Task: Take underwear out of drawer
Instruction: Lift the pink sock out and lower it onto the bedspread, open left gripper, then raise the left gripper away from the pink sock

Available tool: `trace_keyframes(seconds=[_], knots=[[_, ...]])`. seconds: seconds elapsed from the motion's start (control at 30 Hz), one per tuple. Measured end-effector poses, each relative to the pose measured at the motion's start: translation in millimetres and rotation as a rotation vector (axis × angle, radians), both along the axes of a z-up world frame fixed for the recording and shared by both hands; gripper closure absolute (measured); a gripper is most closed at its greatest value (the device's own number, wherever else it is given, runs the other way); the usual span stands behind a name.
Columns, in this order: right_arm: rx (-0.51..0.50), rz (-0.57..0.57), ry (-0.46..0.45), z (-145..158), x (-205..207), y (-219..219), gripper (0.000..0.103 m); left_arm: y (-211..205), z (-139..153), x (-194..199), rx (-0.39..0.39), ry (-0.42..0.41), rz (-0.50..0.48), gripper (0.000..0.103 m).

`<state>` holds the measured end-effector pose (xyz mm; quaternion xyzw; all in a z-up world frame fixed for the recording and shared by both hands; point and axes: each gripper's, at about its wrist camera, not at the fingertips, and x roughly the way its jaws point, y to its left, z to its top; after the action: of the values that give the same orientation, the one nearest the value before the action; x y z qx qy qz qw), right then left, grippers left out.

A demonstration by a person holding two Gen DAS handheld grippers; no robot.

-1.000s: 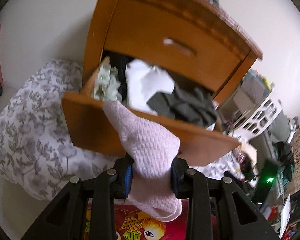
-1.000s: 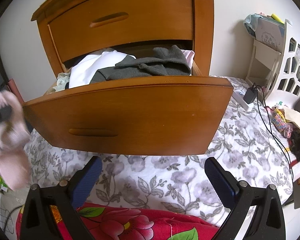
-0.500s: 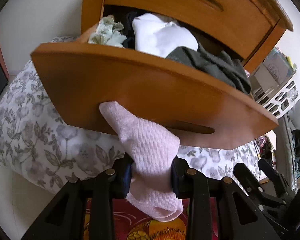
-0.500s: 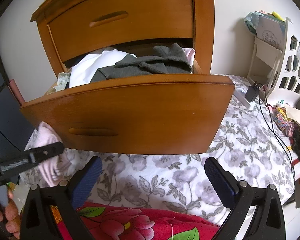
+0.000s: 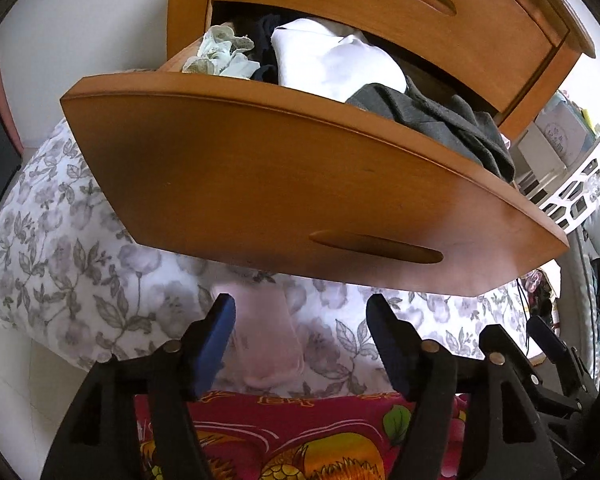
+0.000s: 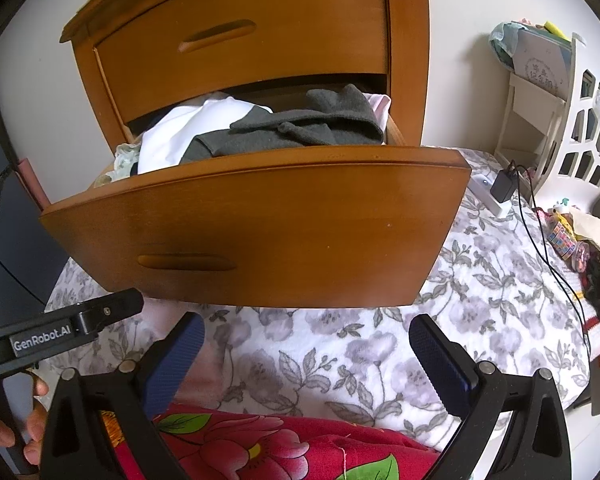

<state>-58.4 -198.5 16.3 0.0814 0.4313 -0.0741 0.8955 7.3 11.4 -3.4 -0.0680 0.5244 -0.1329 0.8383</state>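
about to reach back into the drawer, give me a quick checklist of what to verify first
1. Pink underwear free of the left gripper: ok, fingers opening, pads off the blurred cloth between them.
2. Pink underwear settled on the floral bedspread: cannot tell, too blurred.
3. Drawer open: ok, pulled well out.
4. More clothes to pick: ok, white garment and grey garment lie on top.
5. Right gripper empty: ok, fingers wide, nothing between them.
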Motion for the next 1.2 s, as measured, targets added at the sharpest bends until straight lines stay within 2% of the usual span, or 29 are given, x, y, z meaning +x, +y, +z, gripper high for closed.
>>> trace_keyframes(seconds=[0.2,0.23,0.3,0.33,0.5,0.7,0.8,1.07,1.2], knots=[[0.001,0.0,0.0,-0.1,0.2,0.1,0.0,3.5,-0.7,0.3,0.029,0.007,0.024,0.027],[0.001,0.0,0.0,-0.1,0.1,0.0,0.0,4.4,-0.7,0.6,0.04,0.006,0.027,0.025],[0.001,0.0,0.0,-0.1,0.2,0.0,0.0,5.3,-0.7,0.9,0.058,-0.004,0.034,0.011],[0.001,0.001,0.001,-0.1,0.1,0.0,0.0,5.6,0.7,0.5,0.065,-0.014,0.037,0.009],[0.0,0.001,0.001,-0.1,0.1,-0.2,0.0,6.9,6.7,-1.5,0.081,-0.057,0.039,0.008],[0.002,0.001,0.001,-0.3,0.3,-0.6,0.0,11.1,13.6,-3.6,0.055,-0.08,0.044,0.007],[0.002,0.001,0.002,-1.0,0.1,-0.2,0.0,15.8,23.1,-5.7,0.029,-0.114,0.049,0.002],[0.003,0.001,0.003,-0.9,0.3,-0.4,0.0,31.0,50.8,-9.7,-0.039,-0.217,0.081,0.002],[0.003,0.0,0.003,-1.7,0.1,0.0,0.0,34.2,59.7,-11.1,-0.035,-0.273,0.089,0.002]])
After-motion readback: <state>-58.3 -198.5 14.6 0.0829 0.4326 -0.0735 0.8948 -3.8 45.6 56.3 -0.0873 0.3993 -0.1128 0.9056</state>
